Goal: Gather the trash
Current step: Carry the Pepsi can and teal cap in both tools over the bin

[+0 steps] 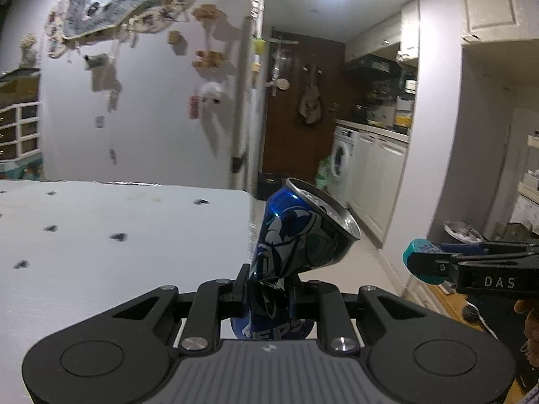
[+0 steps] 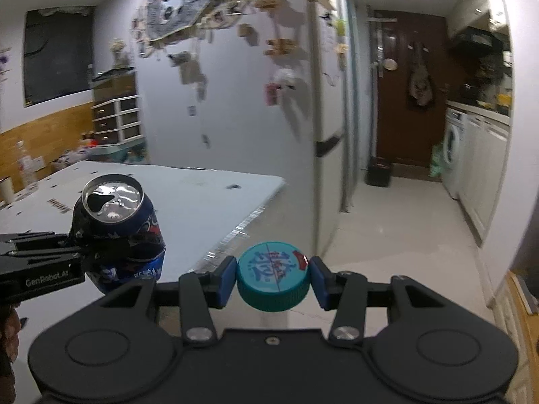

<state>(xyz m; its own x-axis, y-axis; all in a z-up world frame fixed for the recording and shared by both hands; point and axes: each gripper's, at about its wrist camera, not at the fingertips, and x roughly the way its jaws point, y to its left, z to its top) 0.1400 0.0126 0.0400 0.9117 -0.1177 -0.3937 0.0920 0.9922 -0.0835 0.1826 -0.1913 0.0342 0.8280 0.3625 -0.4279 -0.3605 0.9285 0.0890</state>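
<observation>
A crushed blue Pepsi can [image 1: 296,235] is pinched at its crumpled waist by my left gripper [image 1: 267,291], which is shut on it; the can's open top tilts up and to the right. In the right wrist view the same can [image 2: 118,222] hangs at the left, above the table edge. My right gripper [image 2: 272,281] is shut on a teal bottle cap [image 2: 273,277], its blue pads pressing both sides. That cap [image 1: 419,261] and the right gripper's black fingers [image 1: 471,262] also show at the right of the left wrist view.
A white table [image 1: 101,235] with small black marks lies to the left. A fridge [image 2: 235,101] covered in magnets stands behind it. Beyond are a brown door [image 2: 404,101], a washing machine [image 1: 342,161], white cabinets and a small dark bin [image 2: 379,170]. A metal bowl-like bin [image 1: 461,230] sits at the right.
</observation>
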